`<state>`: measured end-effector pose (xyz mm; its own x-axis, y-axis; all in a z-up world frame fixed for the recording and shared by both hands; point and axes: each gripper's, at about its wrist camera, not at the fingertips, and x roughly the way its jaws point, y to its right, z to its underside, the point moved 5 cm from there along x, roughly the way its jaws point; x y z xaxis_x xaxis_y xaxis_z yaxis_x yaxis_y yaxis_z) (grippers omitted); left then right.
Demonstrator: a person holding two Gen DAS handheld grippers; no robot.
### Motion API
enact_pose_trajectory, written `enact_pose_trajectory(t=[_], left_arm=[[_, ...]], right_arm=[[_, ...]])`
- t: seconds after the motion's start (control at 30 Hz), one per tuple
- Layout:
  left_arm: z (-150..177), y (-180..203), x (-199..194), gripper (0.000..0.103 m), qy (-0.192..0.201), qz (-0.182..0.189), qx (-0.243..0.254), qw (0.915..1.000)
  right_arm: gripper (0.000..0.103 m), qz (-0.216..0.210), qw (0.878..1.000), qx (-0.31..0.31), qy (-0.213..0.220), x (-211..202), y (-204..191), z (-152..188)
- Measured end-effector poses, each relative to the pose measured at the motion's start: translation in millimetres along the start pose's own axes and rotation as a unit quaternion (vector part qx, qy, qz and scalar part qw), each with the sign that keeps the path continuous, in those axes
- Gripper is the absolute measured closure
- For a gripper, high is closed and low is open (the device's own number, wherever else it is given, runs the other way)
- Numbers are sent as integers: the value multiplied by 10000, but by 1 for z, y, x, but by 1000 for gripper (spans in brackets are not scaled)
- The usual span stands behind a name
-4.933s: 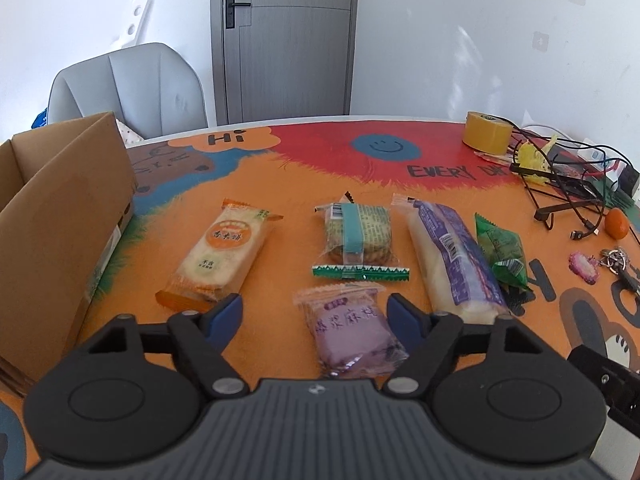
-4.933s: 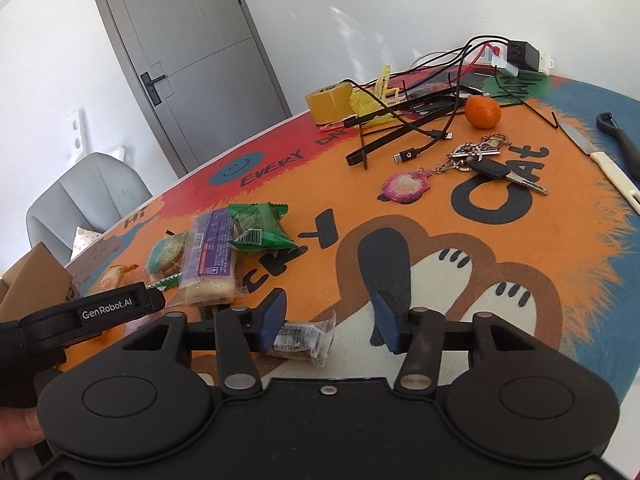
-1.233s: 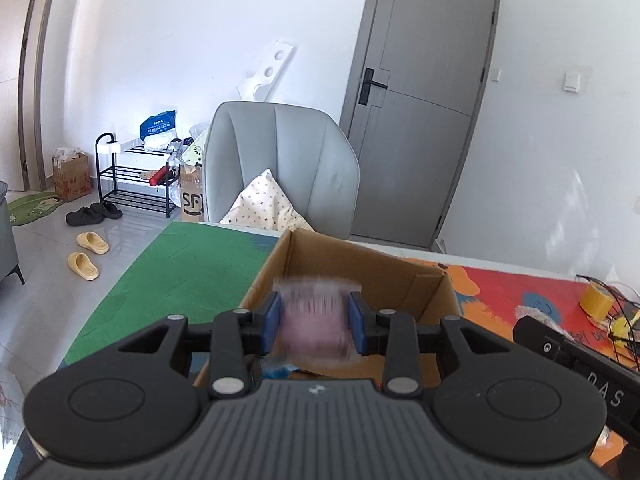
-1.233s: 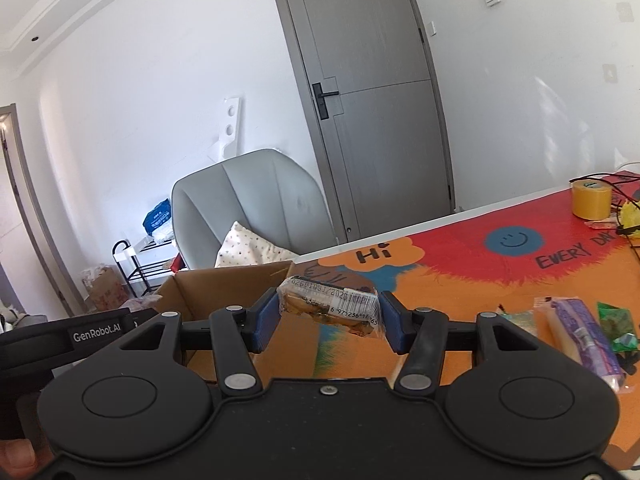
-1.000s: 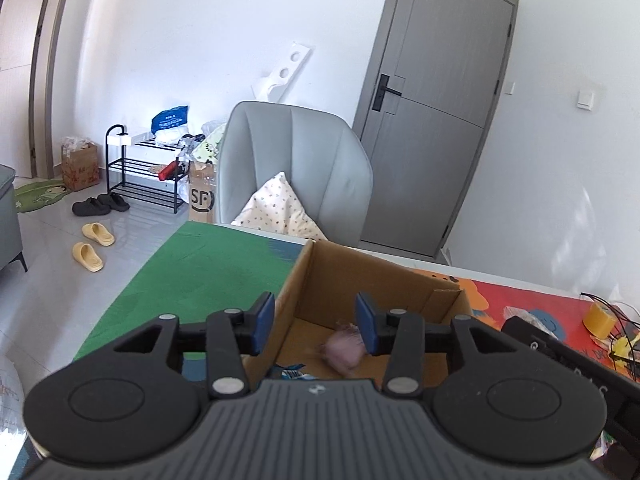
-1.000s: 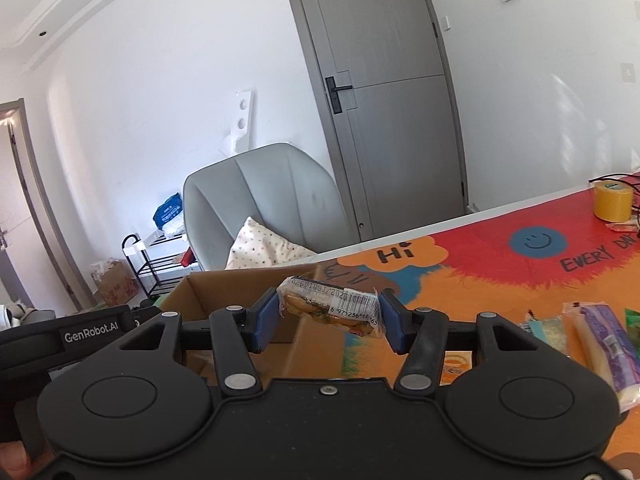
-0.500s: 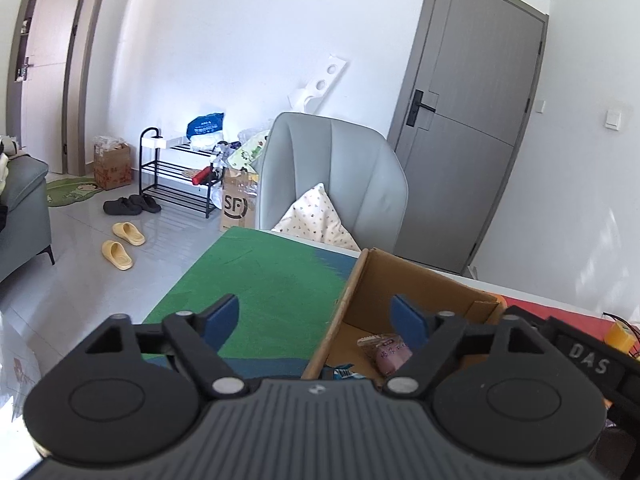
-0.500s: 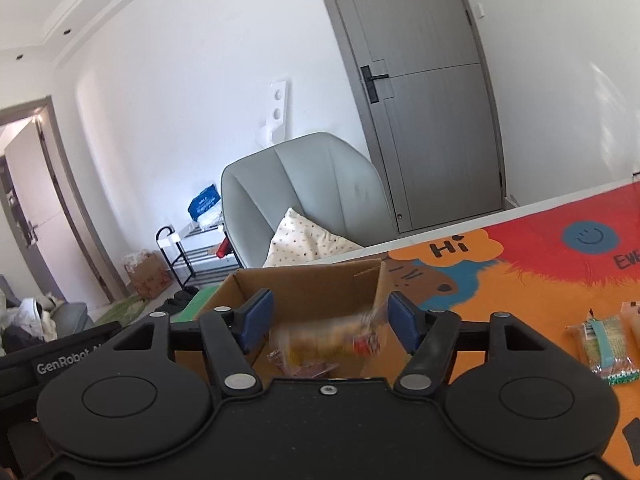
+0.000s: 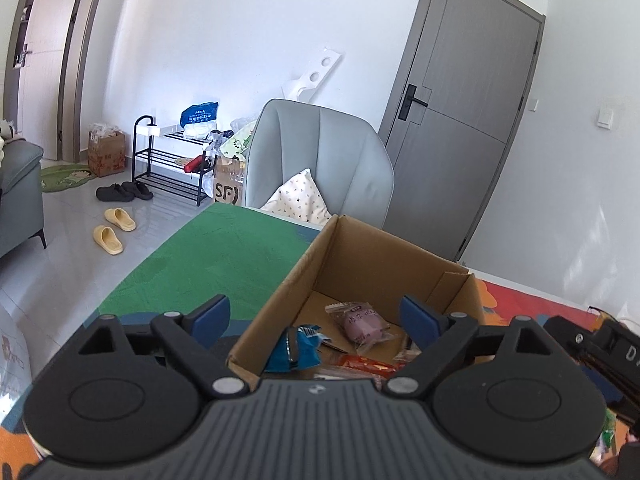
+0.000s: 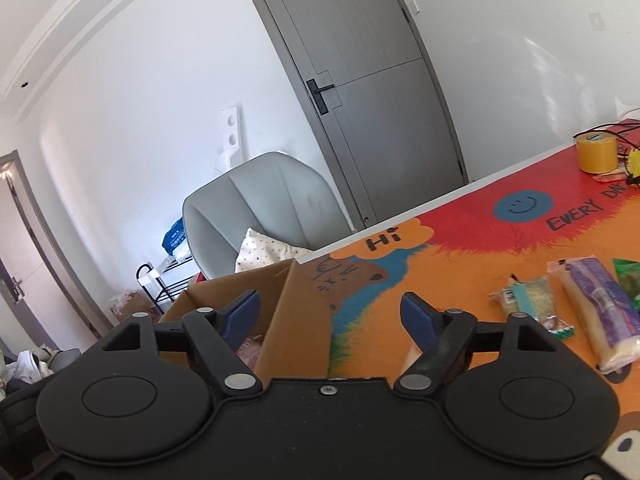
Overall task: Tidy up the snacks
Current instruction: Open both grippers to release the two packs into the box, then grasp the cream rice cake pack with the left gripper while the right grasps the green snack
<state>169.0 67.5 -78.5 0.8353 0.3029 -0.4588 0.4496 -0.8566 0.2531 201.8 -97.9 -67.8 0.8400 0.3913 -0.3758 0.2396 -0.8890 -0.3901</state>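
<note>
An open cardboard box (image 9: pixel 384 256) stands on the table's left part; it also shows in the right wrist view (image 10: pixel 296 320). Inside lie a purple snack pack (image 9: pixel 362 322), a blue pack (image 9: pixel 296 350) and an orange-red pack (image 9: pixel 364 366). My left gripper (image 9: pixel 316 314) is open and empty above the box's near edge. My right gripper (image 10: pixel 330 310) is open and empty over the box's right wall. On the orange mat lie a round cracker pack (image 10: pixel 534 298), a long purple-labelled pack (image 10: pixel 600 304) and a green pack (image 10: pixel 628 276).
A grey chair (image 9: pixel 320 160) with a spotted cushion stands behind the box. A yellow tape roll (image 10: pixel 595 154) and cables sit at the table's far right. The other gripper's body (image 9: pixel 600 344) is close on the right in the left wrist view.
Both grippers let their snacks drop into the box and opened wide. The purple pack now lies in the box. The right gripper has swung right, toward the mat.
</note>
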Motion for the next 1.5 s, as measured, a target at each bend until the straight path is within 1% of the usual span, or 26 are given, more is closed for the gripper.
enact_pose_trajectory(t=[0.1,0.13,0.2,0.23,0.3,0.33,0.43,0.53,0.63,0.93,1.1,1.2,1.4,1.5], left_arm=[[2,6,-3,11,-21,-23,107,9999],[4,8,-5,9,9,-56,153,9999],[6,13,-9,7,61,-101,241,9996],[7,15,-10,7,60,-130,287,9995],[8,19,-12,6,42,-183,377,9991],[9,22,-14,6,65,-204,427,9989],[10,29,-21,6,68,-83,489,9987],[13,39,-27,6,40,31,614,9981],[19,53,-35,6,38,184,786,9967],[38,100,-51,6,-70,653,1180,9908],[49,122,-58,6,-125,901,1290,9875],[56,132,-57,6,-186,1036,1319,9856],[73,150,-51,6,-289,1256,1461,9808],[77,157,-45,6,-337,1275,1530,9794]], right_arm=[[19,65,10000,-17,17,-8,8,0],[18,92,10000,-17,27,-11,11,-1],[13,147,9999,-21,33,-16,18,-1],[12,183,9998,-26,29,-18,22,-1],[6,252,9997,-50,18,-21,29,0],[6,290,9996,-56,7,-23,32,1],[5,369,9993,-46,-44,-28,42,4],[0,454,9990,-3,-51,-35,52,4],[0,615,9981,-73,-48,-45,62,2],[0,844,9964,75,2,-71,99,-7],[0,926,9953,262,89,-91,126,-14],[0,1054,9940,254,168,-102,137,-17],[0,1283,9908,396,159,-103,165,-15],[0,1340,9898,465,102,-100,176,-11]])
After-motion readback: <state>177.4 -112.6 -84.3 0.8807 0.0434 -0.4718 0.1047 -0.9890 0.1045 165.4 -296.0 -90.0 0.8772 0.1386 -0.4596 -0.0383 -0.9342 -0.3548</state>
